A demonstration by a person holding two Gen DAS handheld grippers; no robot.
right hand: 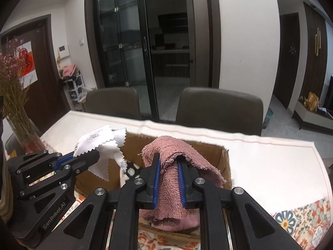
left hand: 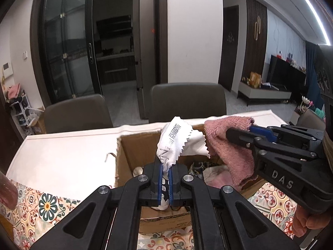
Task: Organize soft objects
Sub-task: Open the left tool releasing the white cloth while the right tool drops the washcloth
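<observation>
My left gripper [left hand: 165,166] is shut on a white cloth [left hand: 177,143] with zigzag edges and printed text, held above an open cardboard box [left hand: 133,148]. My right gripper [right hand: 169,162] is shut on a pink fuzzy towel [right hand: 172,179], held over the same box [right hand: 225,162]. In the left wrist view the right gripper [left hand: 241,132] comes in from the right with the pink towel [left hand: 226,145] draped over it. In the right wrist view the left gripper [right hand: 87,156] holds the white cloth [right hand: 102,145] at the left. Soft items lie inside the box, partly hidden.
The box stands on a table with a white cloth [left hand: 62,156] and a patterned floral mat [left hand: 41,206]. Two grey chairs [left hand: 187,102] stand behind the table. A vase of dried flowers [right hand: 14,95] stands at the table's left end.
</observation>
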